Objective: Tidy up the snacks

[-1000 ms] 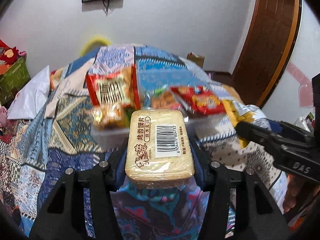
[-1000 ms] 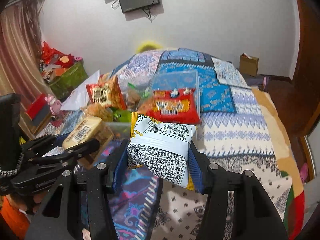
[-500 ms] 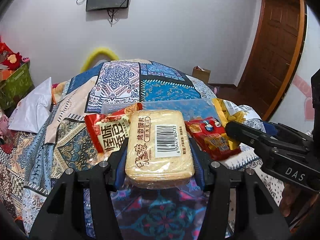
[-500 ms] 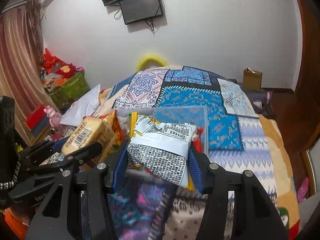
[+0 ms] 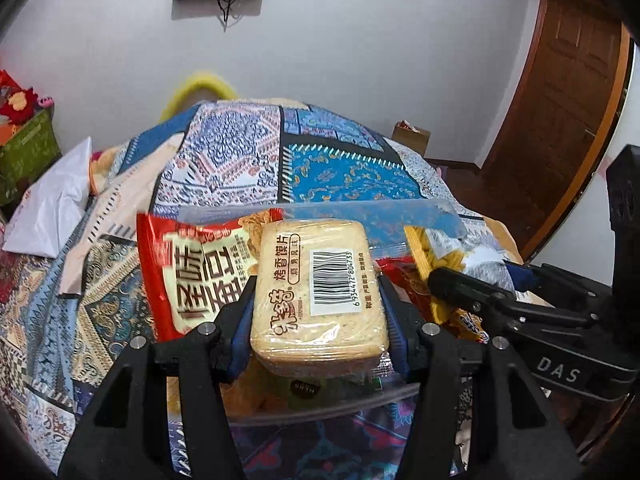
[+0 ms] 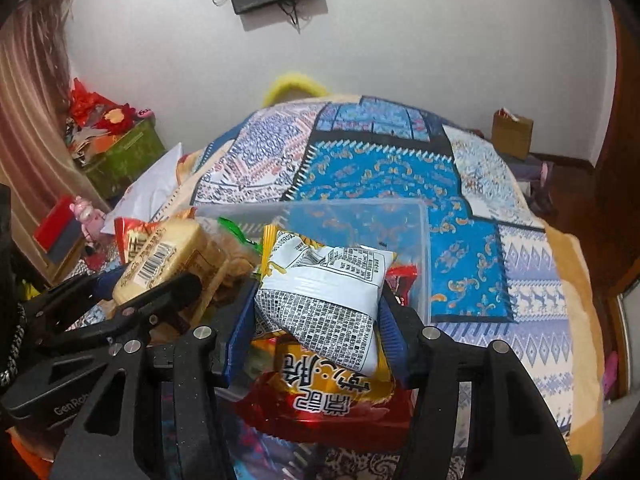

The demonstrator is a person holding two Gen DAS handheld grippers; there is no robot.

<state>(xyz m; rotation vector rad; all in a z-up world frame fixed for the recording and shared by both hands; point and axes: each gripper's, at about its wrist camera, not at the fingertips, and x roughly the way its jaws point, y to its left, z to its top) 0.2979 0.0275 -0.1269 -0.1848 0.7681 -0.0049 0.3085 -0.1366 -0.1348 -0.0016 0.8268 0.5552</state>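
Patchwork bedding lies beyond both tongs, where the left gripper (image 5: 318,300) clamps a pale wrapped biscuit block (image 5: 320,292) and the right gripper (image 6: 316,312) a white printed snack bag (image 6: 324,300) over the clear plastic bin (image 6: 420,248); lower both inside its walls before letting go.

Left gripper (image 5: 318,300): matte black frame w/ triangular cut-outs, silver round screws at the pivots, blue pads inside the fingers (image 5: 244,320). Right gripper (image 6: 316,320): same build, black frame, silver screws, blue pads. White lettering on side bodies: "DAS" on right unit, "GenRob…" (partly cut off) on left.
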